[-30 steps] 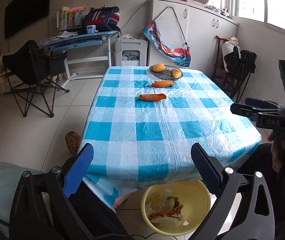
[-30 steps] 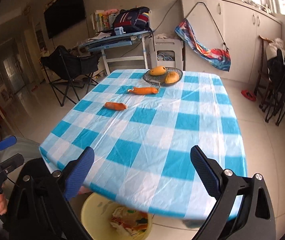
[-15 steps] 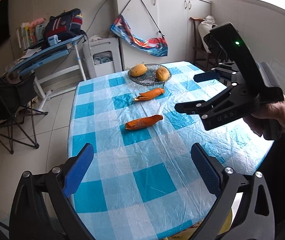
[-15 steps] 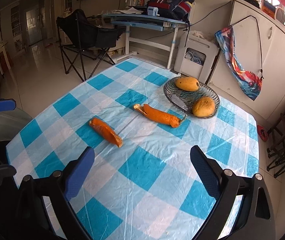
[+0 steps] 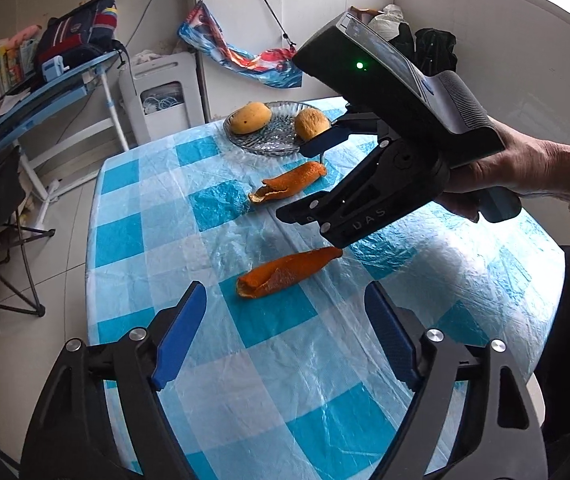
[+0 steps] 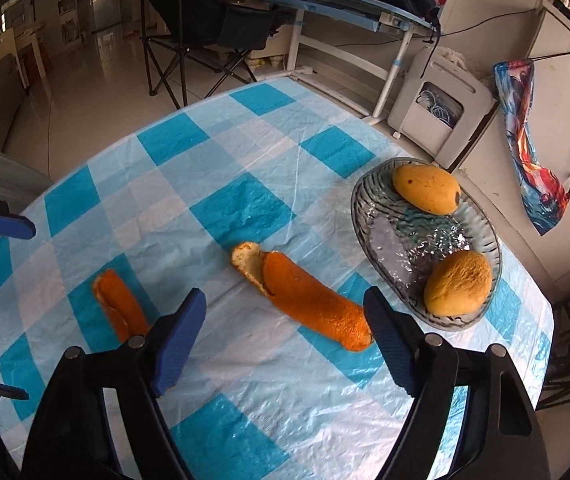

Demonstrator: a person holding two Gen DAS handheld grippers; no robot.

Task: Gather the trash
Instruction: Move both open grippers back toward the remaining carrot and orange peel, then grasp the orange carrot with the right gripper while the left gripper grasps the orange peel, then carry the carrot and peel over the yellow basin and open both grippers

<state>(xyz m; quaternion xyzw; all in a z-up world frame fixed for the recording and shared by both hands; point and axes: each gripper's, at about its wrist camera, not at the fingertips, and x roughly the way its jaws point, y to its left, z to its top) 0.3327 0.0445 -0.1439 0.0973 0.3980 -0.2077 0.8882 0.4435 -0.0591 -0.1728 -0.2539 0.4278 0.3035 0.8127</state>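
My right gripper (image 6: 285, 336) hangs wide apart over the long peel (image 6: 305, 300) beside the glass dish (image 6: 385, 236); its near end slips behind my finger. Left gripper (image 5: 285, 332), also spread, faces the shorter peel (image 5: 285, 272), farther from the dish, partly under the right tool.

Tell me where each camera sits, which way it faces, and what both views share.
Left wrist: rides the left claw, looking across the checked table toward the cabinets; its open blue fingers frame the near peel, and the right claw and hand show.
Right wrist: rides the right claw, looking down toward the desk; its open fingers frame the far peel.
Shared: both peels, the dish with two fruits, the table.
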